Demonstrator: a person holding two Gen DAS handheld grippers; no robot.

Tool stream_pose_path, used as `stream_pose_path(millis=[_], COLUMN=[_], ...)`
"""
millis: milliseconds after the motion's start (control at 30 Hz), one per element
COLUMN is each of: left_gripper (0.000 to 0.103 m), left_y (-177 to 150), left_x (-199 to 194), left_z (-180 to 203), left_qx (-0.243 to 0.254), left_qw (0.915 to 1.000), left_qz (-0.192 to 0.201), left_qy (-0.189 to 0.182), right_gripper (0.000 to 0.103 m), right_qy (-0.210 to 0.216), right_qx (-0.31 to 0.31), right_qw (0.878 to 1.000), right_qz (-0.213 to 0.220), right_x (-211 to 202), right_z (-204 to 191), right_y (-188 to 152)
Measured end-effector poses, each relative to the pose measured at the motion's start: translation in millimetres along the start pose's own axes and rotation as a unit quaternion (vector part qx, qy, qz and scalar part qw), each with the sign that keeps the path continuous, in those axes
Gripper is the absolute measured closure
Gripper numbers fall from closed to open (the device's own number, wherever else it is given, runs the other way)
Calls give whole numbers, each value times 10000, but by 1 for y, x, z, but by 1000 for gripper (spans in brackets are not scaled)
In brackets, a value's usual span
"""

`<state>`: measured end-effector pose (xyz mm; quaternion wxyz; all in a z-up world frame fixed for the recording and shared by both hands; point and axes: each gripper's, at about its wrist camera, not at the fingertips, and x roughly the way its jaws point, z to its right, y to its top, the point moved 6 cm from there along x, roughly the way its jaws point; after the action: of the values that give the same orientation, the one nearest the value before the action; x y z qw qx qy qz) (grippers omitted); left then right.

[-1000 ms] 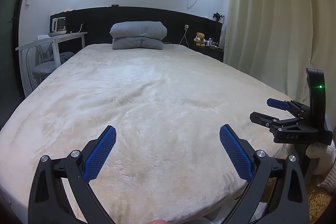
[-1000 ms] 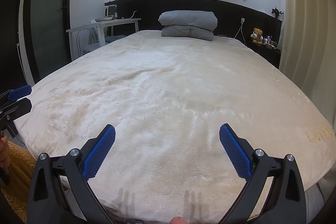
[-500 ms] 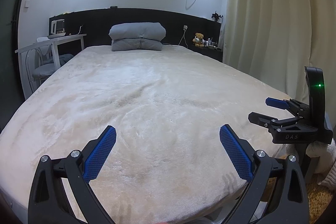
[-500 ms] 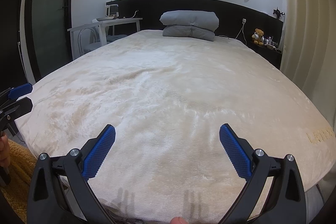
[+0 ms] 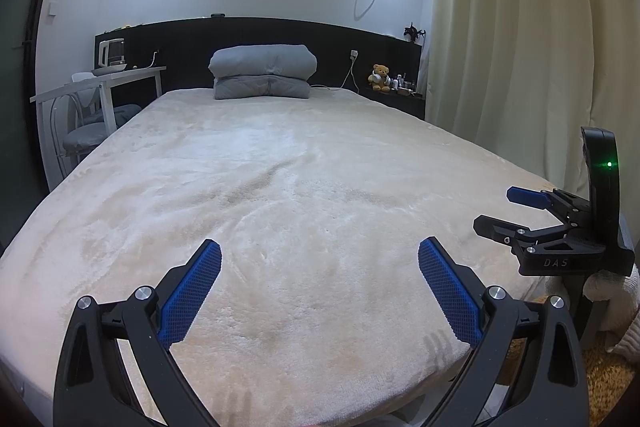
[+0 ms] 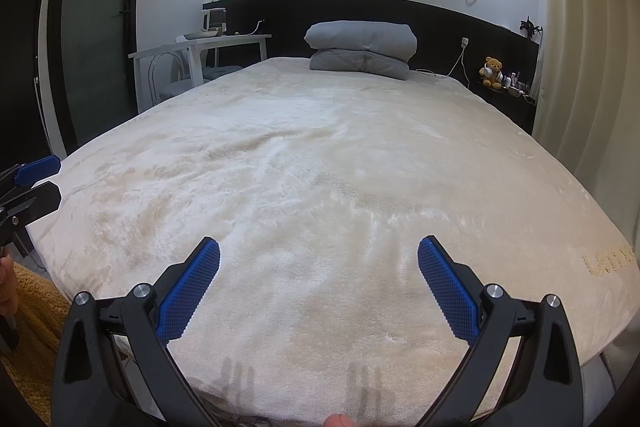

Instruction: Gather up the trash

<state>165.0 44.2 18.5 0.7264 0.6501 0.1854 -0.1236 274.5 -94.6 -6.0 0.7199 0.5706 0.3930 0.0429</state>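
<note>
Both tools hover over the foot of the wide bed covered in a cream plush blanket (image 5: 304, 187). The left hand-held gripper (image 5: 319, 287) has its blue textured pads spread wide with nothing between them, and the right hand-held gripper (image 6: 319, 285) is likewise fully parted and empty. Each appears at the edge of the other's view, side by side and well apart.

No trash can be made out anywhere on the blanket, so the task's thing is not in view; it may lie on the floor or off to a side that neither camera reaches. The step in hand looks like searching. To do it well, sweep both cameras slowly along the bed's edges and down toward the floor, keeping the jaws wide until a piece is centred between the pads.

At the head of the bed sits a folded grey quilt (image 5: 263, 71). A white side surface (image 5: 100, 83) carrying a clear electric kettle (image 5: 110, 55) stands left of it, and a small brown teddy bear (image 5: 380, 77) rests on the dark ledge to the right among tiny bottles too small to identify. The floor is almost wholly cut off; only a patch of mustard-yellow rug (image 6: 28, 339) shows, beside a sliver of a person's hand at the frame edge. Gold lettering on the blanket's right corner is cropped and unreadable.
</note>
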Motion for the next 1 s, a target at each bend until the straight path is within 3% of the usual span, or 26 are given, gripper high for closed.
stream_pose_path(millis=[1000], left_gripper=[6], left_y=[1], left_x=[-1], left_z=[2], left_qx=[17], left_qw=[10000], left_qz=[12], left_qy=[16], right_gripper=[5], right_qy=[-10], right_qx=[-19], right_qw=[10000], right_qz=[-20], right_x=[2], right_z=[2], right_y=[-1])
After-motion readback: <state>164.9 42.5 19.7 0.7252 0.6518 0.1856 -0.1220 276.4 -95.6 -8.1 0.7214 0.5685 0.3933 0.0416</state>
